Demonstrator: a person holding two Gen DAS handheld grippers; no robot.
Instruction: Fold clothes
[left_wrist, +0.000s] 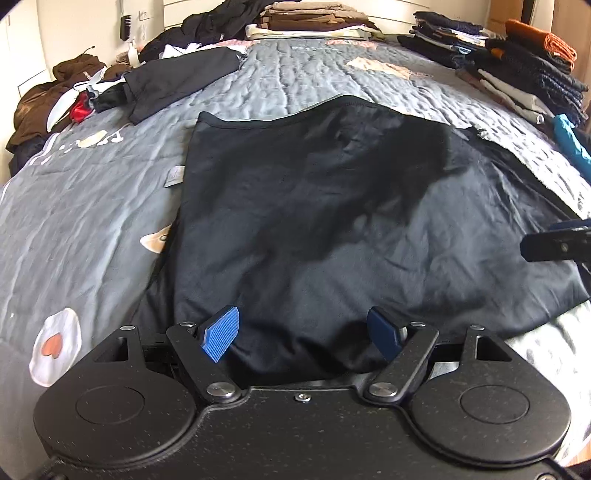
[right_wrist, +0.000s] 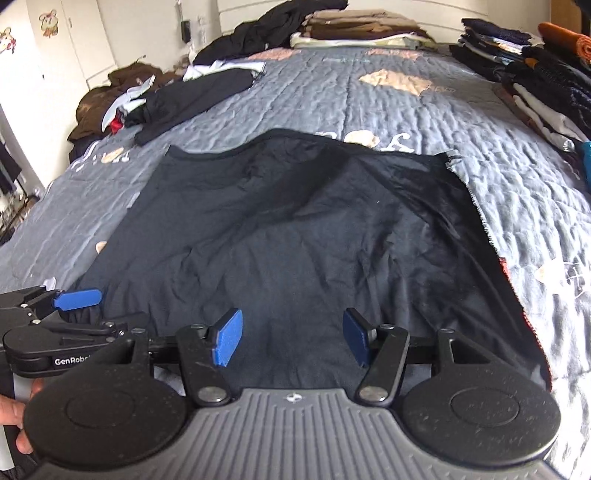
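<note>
Left wrist view shows a black shirt (left_wrist: 314, 221) lying flat, soft and floppy. Both grippers, left gripper (left_wrist: 303, 334) and right gripper (right_wrist: 291, 341), hover wide apart-jawed; corners look best to pinch.

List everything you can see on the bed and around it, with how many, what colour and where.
black garment: one, black, spread flat mid-bed, nearest the tongs
bedspread: one, grey quilted with printed patches, under everything
folded stacks: several, dark, white and orange, along the right edge
folded pile: one, brown and beige, far end
loose clothes: a heap, black, brown, white, red, far left
left tongs: blue pads, open, over the garment's near edge
right tongs: blue pads, open, over the near edge
hand: one, holding the left tool
</note>
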